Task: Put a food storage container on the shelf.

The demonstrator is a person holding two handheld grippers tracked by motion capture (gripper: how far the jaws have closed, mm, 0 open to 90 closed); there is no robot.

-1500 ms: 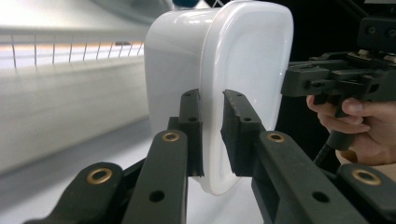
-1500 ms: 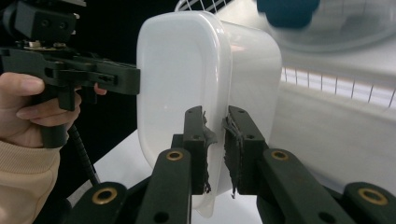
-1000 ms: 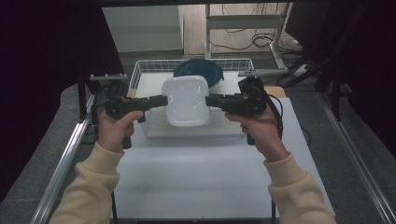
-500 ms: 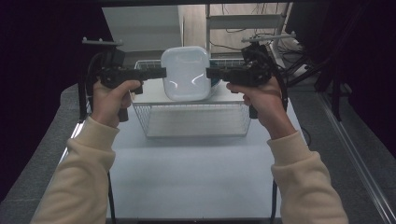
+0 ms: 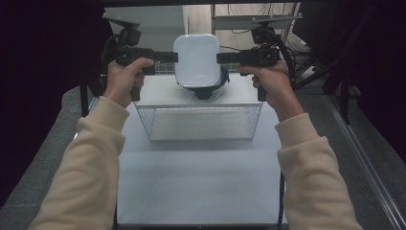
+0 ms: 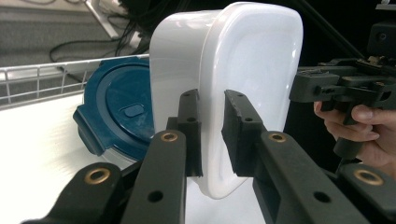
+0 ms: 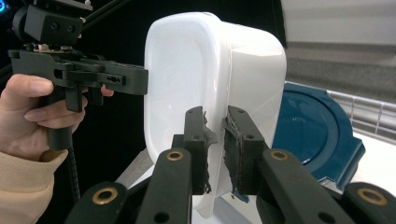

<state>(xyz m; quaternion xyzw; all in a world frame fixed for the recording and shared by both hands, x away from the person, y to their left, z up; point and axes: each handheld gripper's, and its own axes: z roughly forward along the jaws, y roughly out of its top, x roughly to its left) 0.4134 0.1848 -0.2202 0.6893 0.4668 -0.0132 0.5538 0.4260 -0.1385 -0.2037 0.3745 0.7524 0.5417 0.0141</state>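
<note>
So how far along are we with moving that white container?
Done: the white container is off the table, gripped on opposite rims by the left gripper and right gripper. In hand: it hangs above the wire basket, over the blue lid lying there. Left, probably: setting it down and releasing both grips.

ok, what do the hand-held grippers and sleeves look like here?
Both the left hand-held gripper and the right hand-held gripper are matte black with pistol-style handles. Each carries a grey three-cornered plate on top. The black jaw arms have brass-coloured rivets and dark rubbery pads, worn on the right one. A ribbed black cable trails from the handle. The sleeves are cream fleece.
</note>
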